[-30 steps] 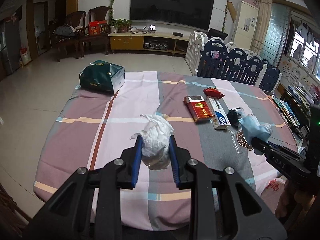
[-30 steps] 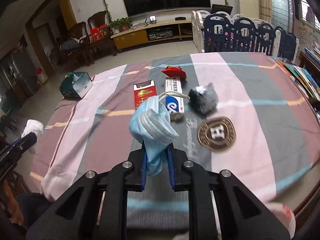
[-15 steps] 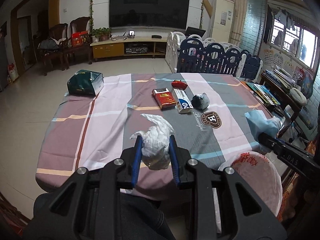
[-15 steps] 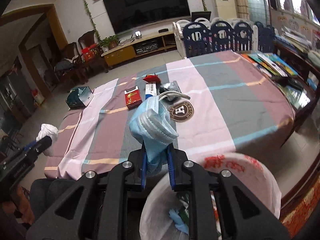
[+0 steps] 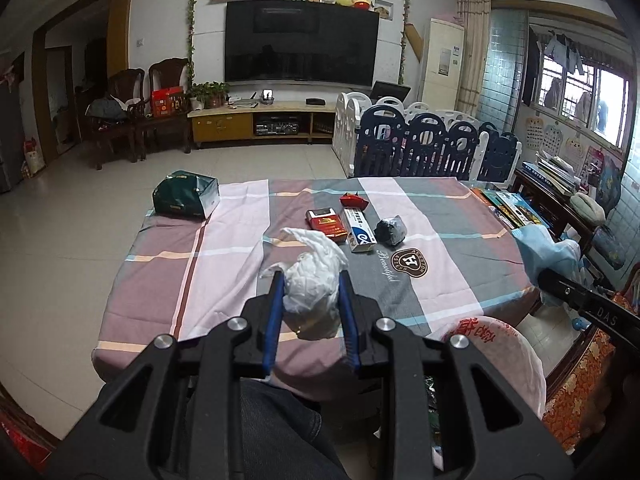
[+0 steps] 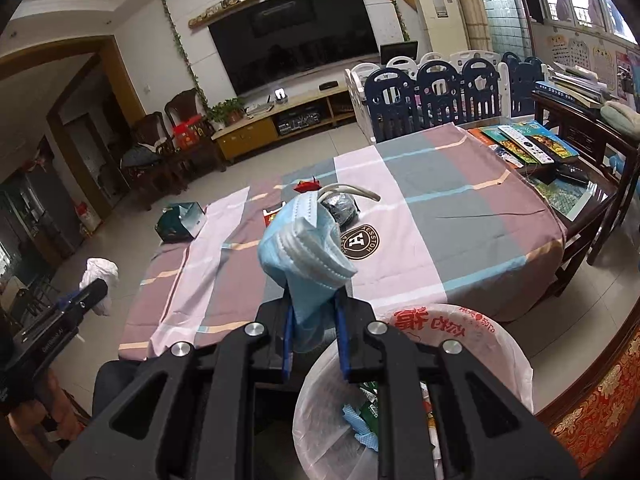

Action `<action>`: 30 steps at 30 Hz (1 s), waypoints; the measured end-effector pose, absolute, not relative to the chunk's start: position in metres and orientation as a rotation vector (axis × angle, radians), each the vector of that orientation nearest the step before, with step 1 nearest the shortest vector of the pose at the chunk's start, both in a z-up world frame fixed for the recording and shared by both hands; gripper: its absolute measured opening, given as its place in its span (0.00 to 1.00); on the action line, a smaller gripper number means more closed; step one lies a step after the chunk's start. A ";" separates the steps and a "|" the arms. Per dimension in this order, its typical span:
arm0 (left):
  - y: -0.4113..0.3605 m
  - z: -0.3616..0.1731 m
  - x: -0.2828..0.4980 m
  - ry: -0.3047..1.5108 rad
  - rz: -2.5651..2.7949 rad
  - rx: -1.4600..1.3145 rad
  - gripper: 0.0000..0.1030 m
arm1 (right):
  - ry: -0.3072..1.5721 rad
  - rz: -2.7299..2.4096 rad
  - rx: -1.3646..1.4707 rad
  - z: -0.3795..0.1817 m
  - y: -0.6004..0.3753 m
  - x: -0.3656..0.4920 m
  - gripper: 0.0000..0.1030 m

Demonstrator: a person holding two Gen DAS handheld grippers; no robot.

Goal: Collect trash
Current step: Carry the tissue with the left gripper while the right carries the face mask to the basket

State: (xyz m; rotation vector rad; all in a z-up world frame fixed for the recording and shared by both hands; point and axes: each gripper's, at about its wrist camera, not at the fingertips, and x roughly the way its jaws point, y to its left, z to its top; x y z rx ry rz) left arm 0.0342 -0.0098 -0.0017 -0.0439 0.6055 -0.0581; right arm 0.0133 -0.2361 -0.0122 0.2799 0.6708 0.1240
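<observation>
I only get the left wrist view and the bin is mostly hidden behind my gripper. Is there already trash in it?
Observer: Yes, the bin bag holds blue and green scraps.
Operator: What is the right gripper carrying?
Observer: The right gripper is shut on a blue face mask, white ear loop sticking up.
Operator: Is it over the bin?
Observer: Its fingertips sit at the bag's near left rim in the right wrist view.

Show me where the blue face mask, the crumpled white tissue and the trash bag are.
blue face mask [image 6: 304, 256], right wrist view, on its folded pleated body above the jaws.
crumpled white tissue [image 5: 310, 280], left wrist view, on the wad between the blue pads.
trash bag [image 6: 500, 352], right wrist view, on its white rim.
</observation>
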 end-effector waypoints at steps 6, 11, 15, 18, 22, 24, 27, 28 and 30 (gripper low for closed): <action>-0.022 0.002 0.026 0.593 -0.084 -0.017 0.26 | 0.672 0.082 0.262 -0.011 -0.253 -0.001 0.18; -0.033 -0.001 0.026 0.602 -0.103 0.000 0.26 | 0.711 0.039 0.253 -0.026 -0.266 -0.007 0.18; -0.040 -0.004 0.025 0.612 -0.118 0.012 0.26 | 0.772 -0.004 0.235 -0.046 -0.274 -0.007 0.18; -0.044 -0.007 0.025 0.622 -0.131 0.017 0.26 | 0.816 -0.025 0.233 -0.063 -0.277 -0.008 0.18; -0.050 -0.012 0.027 0.645 -0.153 0.017 0.26 | 0.877 -0.052 0.230 -0.086 -0.281 -0.009 0.18; -0.054 -0.016 0.028 0.658 -0.164 0.018 0.26 | 0.907 -0.064 0.229 -0.096 -0.282 -0.008 0.18; -0.060 -0.018 0.027 0.668 -0.176 0.025 0.26 | 0.940 -0.066 0.235 -0.107 -0.284 -0.007 0.18; -0.062 -0.019 0.027 0.670 -0.180 0.026 0.26 | 0.947 -0.063 0.233 -0.109 -0.284 -0.007 0.18; -0.065 -0.020 0.027 0.670 -0.186 0.029 0.26 | 0.963 -0.058 0.220 -0.115 -0.282 -0.007 0.18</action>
